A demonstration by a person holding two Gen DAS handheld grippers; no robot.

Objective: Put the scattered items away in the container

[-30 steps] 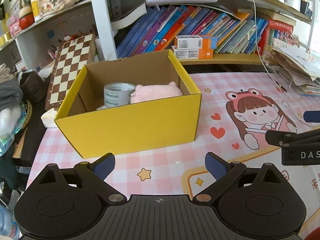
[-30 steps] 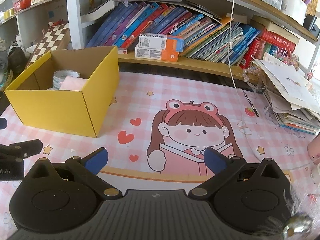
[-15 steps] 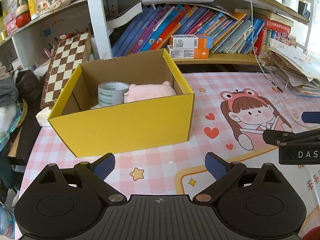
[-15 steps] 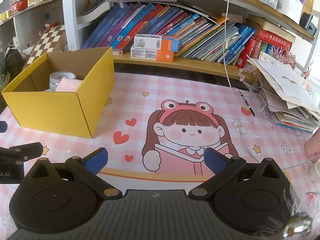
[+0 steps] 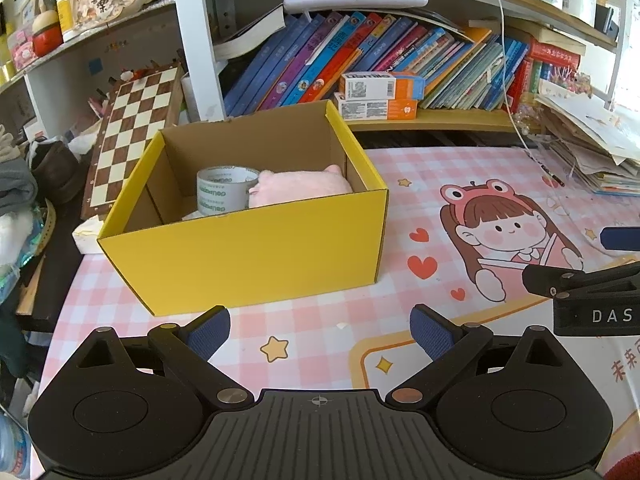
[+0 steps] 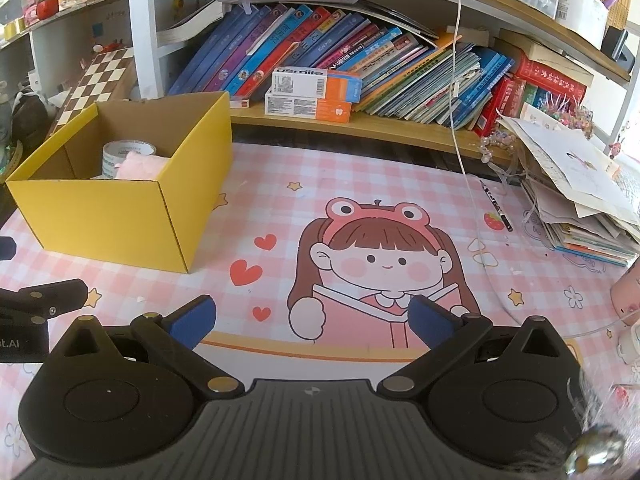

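Left gripper point(image 5: 320, 332) is hovering low over the table point(image 5: 320, 344), jaws spread wide, blue pads point(image 5: 209, 330) gripping nothing. Right gripper point(image 6: 312, 322) is sitting at about the same height just to its right, also spread wide and empty, pointing the same way. Each gripper's black finger is poking into the edge of the other's view, so the two are riding side by side, near but not touching.

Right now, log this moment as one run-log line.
left gripper: open, empty | right gripper: open, empty | yellow cardboard box: holds clear tape roll, pink plush toy
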